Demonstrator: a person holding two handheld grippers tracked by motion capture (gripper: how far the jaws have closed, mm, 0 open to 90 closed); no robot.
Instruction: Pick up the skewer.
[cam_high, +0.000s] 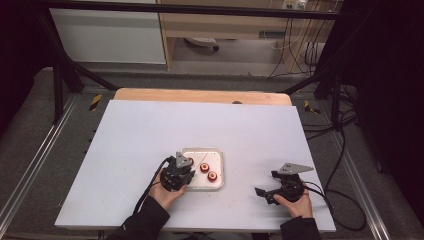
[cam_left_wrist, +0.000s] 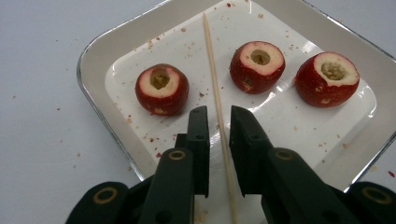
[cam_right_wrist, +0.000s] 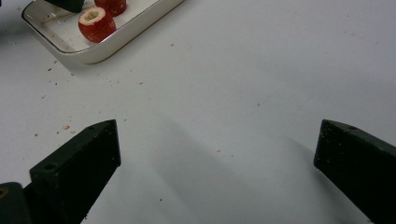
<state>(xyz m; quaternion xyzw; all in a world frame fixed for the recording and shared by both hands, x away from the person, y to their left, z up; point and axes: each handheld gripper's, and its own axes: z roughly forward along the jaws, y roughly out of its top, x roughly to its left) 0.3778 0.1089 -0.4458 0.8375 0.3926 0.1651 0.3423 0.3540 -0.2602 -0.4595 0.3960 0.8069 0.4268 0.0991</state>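
A white square tray (cam_left_wrist: 100, 51) holds three red cored fruits, one at the left (cam_left_wrist: 162, 88), one in the middle (cam_left_wrist: 257, 66) and one at the right (cam_left_wrist: 327, 78). A thin wooden skewer (cam_left_wrist: 212, 70) lies flat across the tray between them. My left gripper (cam_left_wrist: 219, 116) is low over the tray's near side. Its jaws are narrowly apart with the skewer between them, and a gap shows on each side of the stick. In the high view the left gripper (cam_high: 182, 167) covers the tray's (cam_high: 220, 155) left part. My right gripper (cam_high: 266, 183) rests on the table to the right, open and holding nothing (cam_right_wrist: 217, 140).
The white tabletop (cam_high: 150, 130) carries scattered crumbs near the tray (cam_right_wrist: 116, 44). A wooden strip (cam_high: 200, 95) runs along the far edge. Black frame bars and cables stand around the table, with cables trailing at the right (cam_high: 340, 200).
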